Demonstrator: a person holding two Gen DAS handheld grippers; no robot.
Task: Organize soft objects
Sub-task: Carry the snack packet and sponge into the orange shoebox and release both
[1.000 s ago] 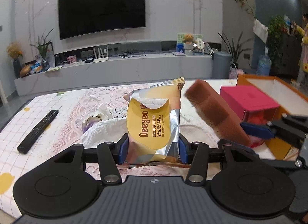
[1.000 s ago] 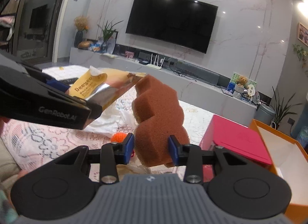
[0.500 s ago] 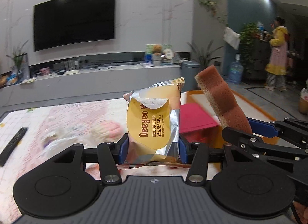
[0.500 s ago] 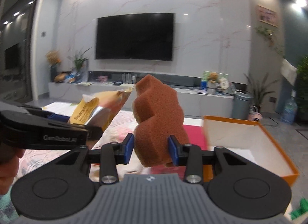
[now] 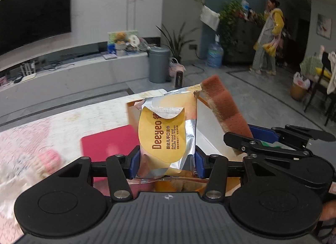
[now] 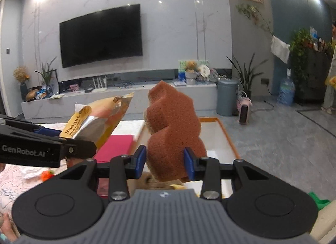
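Note:
My left gripper (image 5: 167, 165) is shut on a yellow and silver Deeyeo wet wipes pack (image 5: 168, 132), held upright above the table. My right gripper (image 6: 164, 165) is shut on a brown wavy sponge (image 6: 172, 135), held upright. The sponge (image 5: 224, 107) also shows in the left wrist view, just right of the pack. The pack (image 6: 98, 122) shows in the right wrist view, left of the sponge. Both are held over or near an orange-rimmed box (image 6: 226, 137) with a white inside.
A pink lid or box (image 5: 107, 141) lies left of the orange box on the lace tablecloth (image 5: 42, 130). A pink soft object (image 5: 46, 160) and a small orange toy (image 6: 47, 175) lie on the table. A person (image 5: 266, 36) stands far right.
Both grippers have swung to the right with their objects, from over the table's middle to the orange box. The remote and white cloth have left the left wrist view.

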